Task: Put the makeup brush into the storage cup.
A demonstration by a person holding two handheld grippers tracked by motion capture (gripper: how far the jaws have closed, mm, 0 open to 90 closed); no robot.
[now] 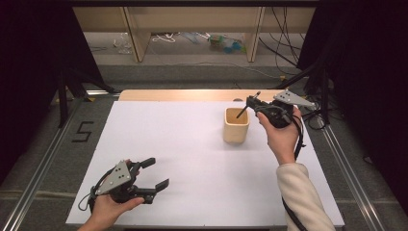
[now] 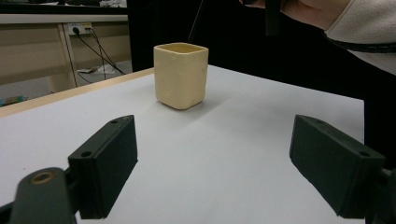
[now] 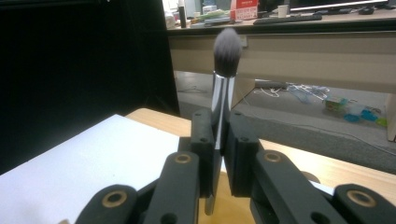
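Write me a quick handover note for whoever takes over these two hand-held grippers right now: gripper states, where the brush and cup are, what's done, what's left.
Right hand-held gripper: shut on the makeup brush, clamped at its metal ferrule, bristles pointing away from the gripper. In the high view it is held beside the far right of the cream cup, with the handle end over the cup's opening.
Left hand-held gripper: open, holding nothing, low over the near left of the white table.
Cup: upright on the table, right of centre, touched by neither gripper.
Done: brush picked up and brought to the cup.
Left: probably lower the brush into the cup and release.
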